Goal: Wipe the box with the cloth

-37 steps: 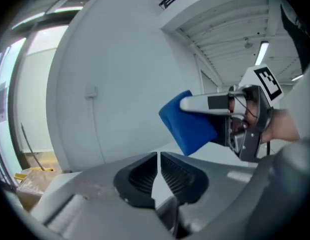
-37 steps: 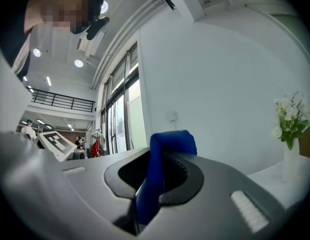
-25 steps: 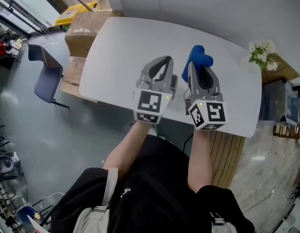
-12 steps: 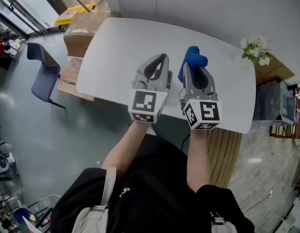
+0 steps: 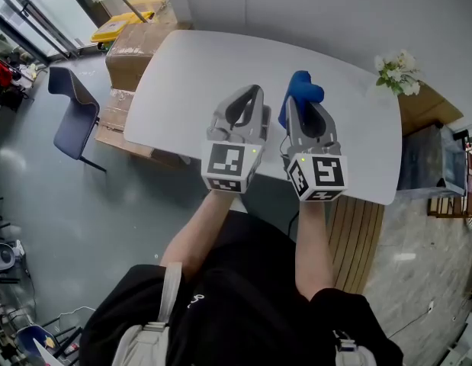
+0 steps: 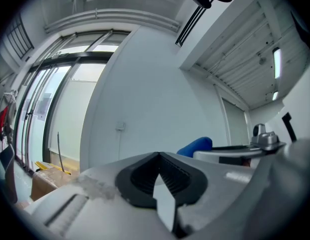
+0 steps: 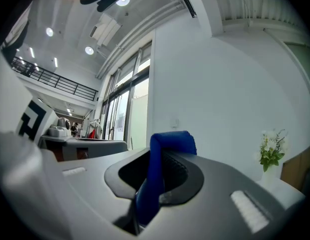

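Head cam is looking steeply down on the table (image 5: 190,67) from well above. Gripper cams are sitting close behind their jaws, facing the wall (image 7: 235,94) — all 3 views are sharing the blue cloth (image 6: 197,145).

A white, round-cornered table (image 5: 197,75) bears a bunch of white flowers (image 5: 396,69) at its far right corner.

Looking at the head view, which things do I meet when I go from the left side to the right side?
Blue chair → cardboard box → left gripper → right gripper, shut on the blue cloth → flowers.
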### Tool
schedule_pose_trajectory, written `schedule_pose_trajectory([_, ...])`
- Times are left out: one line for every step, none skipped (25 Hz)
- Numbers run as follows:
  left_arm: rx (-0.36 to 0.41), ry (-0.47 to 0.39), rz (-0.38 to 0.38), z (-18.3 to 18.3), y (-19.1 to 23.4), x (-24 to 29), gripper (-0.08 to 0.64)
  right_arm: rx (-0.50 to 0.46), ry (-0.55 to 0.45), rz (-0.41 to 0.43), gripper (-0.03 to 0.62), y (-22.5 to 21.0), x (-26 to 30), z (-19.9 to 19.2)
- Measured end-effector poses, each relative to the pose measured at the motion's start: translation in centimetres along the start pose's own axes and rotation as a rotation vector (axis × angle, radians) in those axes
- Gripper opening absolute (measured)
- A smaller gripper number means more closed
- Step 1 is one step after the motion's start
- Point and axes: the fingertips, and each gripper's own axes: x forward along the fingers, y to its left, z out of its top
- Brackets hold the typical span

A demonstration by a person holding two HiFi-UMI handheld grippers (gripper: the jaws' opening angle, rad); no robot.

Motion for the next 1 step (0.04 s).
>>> schedule_pose_trajectory([0.001,-0.002,0.003,0.1,-0.15,-0.32,0.0,-0.001,0.0,0.003,0.052,0.19,-0.27,0.06])
